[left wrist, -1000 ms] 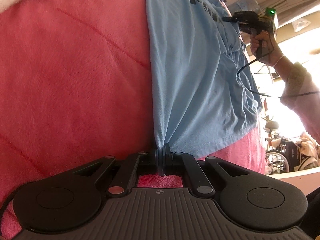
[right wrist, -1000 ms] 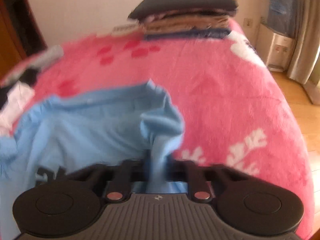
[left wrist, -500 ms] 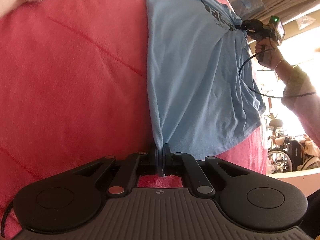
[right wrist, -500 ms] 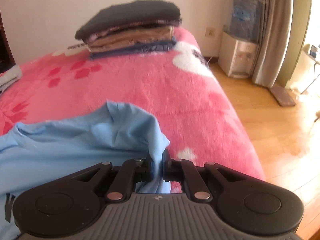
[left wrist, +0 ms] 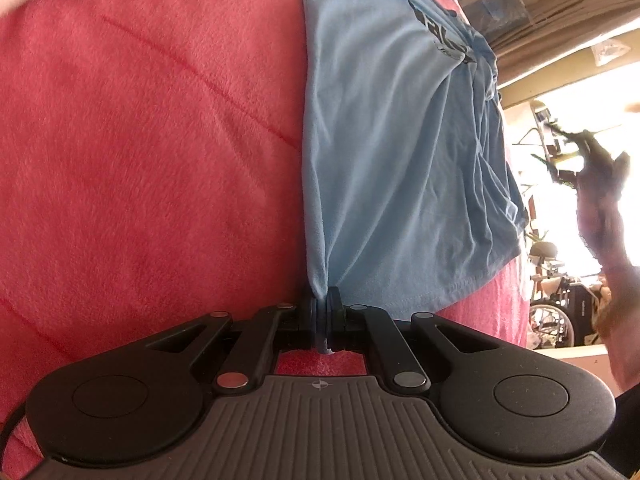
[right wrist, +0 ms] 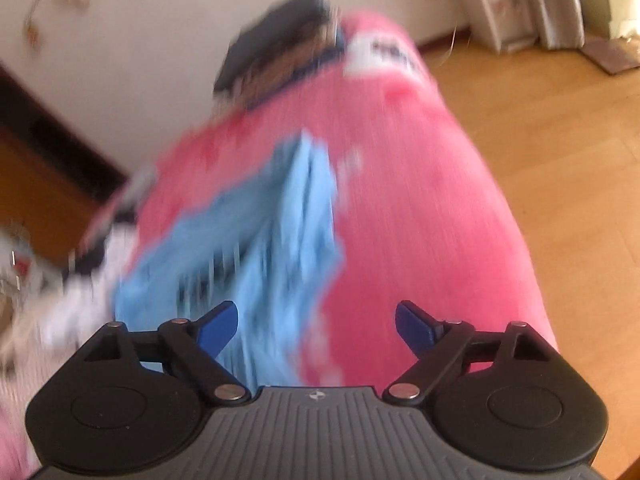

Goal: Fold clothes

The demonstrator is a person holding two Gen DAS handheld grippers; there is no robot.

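Note:
A light blue T-shirt (left wrist: 392, 152) with a dark print lies stretched on the pink blanket (left wrist: 152, 168). My left gripper (left wrist: 322, 312) is shut on its near hem corner, and the cloth runs straight away from the jaws. In the right wrist view, which is blurred by motion, the same blue T-shirt (right wrist: 280, 248) lies crumpled on the blanket ahead. My right gripper (right wrist: 316, 324) stands wide open above it with nothing between its blue pads (right wrist: 218, 326). A person's blurred hand (left wrist: 600, 184) is raised at the right of the left wrist view.
A stack of folded clothes (right wrist: 280, 60) sits at the far end of the bed. Wooden floor (right wrist: 560, 152) lies to the right of the bed, with a white cabinet (right wrist: 504, 20) and curtain beyond. A pile of other clothes (right wrist: 80, 288) lies at the left.
My right gripper has opened and let go of the blue T-shirt, then pulled up and back quickly. The left gripper keeps its hold on the hem corner.

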